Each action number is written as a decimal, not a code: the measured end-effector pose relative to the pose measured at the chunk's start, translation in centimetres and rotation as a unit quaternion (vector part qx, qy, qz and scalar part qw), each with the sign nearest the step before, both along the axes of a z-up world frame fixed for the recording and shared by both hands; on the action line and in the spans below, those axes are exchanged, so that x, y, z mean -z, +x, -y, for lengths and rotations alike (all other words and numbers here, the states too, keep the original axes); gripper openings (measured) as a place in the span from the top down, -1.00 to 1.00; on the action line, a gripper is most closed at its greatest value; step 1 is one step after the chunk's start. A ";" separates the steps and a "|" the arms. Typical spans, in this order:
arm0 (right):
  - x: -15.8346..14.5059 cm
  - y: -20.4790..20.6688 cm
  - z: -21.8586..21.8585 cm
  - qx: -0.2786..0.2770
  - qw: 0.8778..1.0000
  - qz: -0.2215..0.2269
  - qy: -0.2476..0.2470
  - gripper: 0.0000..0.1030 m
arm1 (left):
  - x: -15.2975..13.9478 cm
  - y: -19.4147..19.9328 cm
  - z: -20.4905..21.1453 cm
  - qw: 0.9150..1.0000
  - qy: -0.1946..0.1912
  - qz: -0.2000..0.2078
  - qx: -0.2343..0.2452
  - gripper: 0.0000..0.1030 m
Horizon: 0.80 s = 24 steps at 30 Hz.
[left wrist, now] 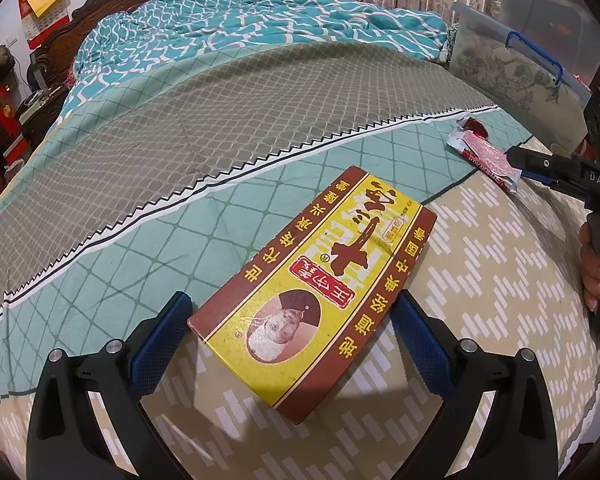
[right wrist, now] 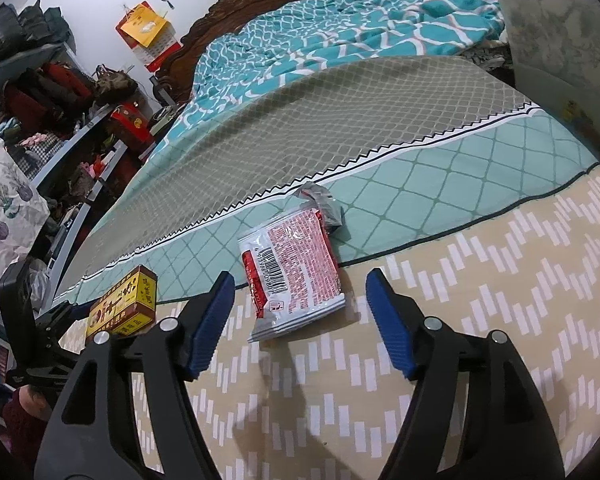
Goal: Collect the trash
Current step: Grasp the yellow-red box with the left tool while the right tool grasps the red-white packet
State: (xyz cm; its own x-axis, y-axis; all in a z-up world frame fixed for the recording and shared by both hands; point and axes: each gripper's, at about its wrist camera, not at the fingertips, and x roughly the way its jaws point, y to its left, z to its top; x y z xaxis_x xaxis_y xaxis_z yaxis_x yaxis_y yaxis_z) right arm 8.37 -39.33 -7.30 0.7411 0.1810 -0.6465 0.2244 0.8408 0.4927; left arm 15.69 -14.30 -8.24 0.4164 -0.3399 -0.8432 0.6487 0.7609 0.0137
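A bed [left wrist: 260,120] covered in teal, grey-lattice and beige patterned cloth fills both views, with a carved headboard [right wrist: 260,0] at twelve o'clock. In the left wrist view, a yellow and brown box [left wrist: 316,292] is seen lying flat between the spread blue pads of the left gripper [left wrist: 292,320], ungrasped. In the right wrist view, a red and white sachet [right wrist: 296,272] lies at twelve o'clock of the released right gripper [right wrist: 300,304], untouched by its pads. A crumpled grey wrapper [right wrist: 324,204] is found just beyond the sachet.
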 end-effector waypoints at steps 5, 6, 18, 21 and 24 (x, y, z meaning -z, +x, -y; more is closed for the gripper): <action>0.0 0.1 -0.4 -0.006 1.000 0.001 -0.002 -0.46 | 0.0 -0.2 -0.1 1.000 -0.002 0.000 -0.001 -0.84; 0.0 0.1 -0.4 -0.008 1.000 0.002 -0.001 -0.48 | 0.0 -0.2 -0.1 1.000 -0.001 0.001 -0.001 -0.84; 0.0 0.2 -0.7 -0.011 1.000 -0.001 -0.009 -0.53 | 0.1 -0.3 -0.1 1.000 0.001 0.001 -0.001 -0.84; -0.1 0.4 -1.2 -0.013 1.000 -0.009 -0.027 -0.53 | 0.0 -0.3 0.0 1.000 0.002 0.001 -0.008 -0.84; -0.2 0.6 -1.9 -0.025 0.999 -0.012 -0.036 -0.34 | -0.3 -0.6 0.0 1.000 0.001 0.007 -0.010 -0.64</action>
